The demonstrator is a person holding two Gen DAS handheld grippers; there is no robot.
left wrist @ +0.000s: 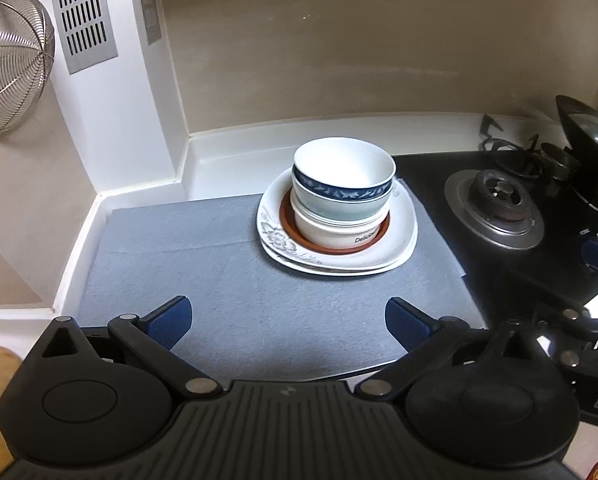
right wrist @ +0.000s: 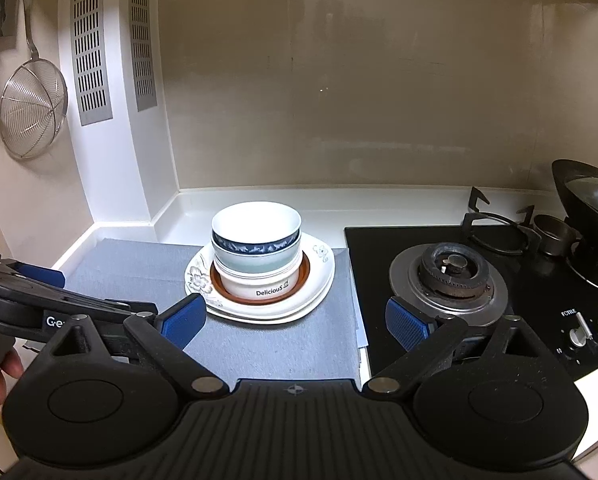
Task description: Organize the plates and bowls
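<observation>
White counter [left wrist: 235,152] w/ grey rectangular mat [left wrist: 203,264] under both grippers. Black gas stove [right wrist: 439,256] is ahead-right of right gripper [right wrist: 295,320]. On mat, ahead of left gripper [left wrist: 289,324], white floral plates [left wrist: 399,236] carry a brown-rimmed dish [right wrist: 215,280], then stacked bowls; top is white bowl w/ blue band [left wrist: 341,172]. Both grippers' fingers spread wide, holding nothing, well short of stack.

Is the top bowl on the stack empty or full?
Empty: the top bowl shows only its bare white inside.
</observation>
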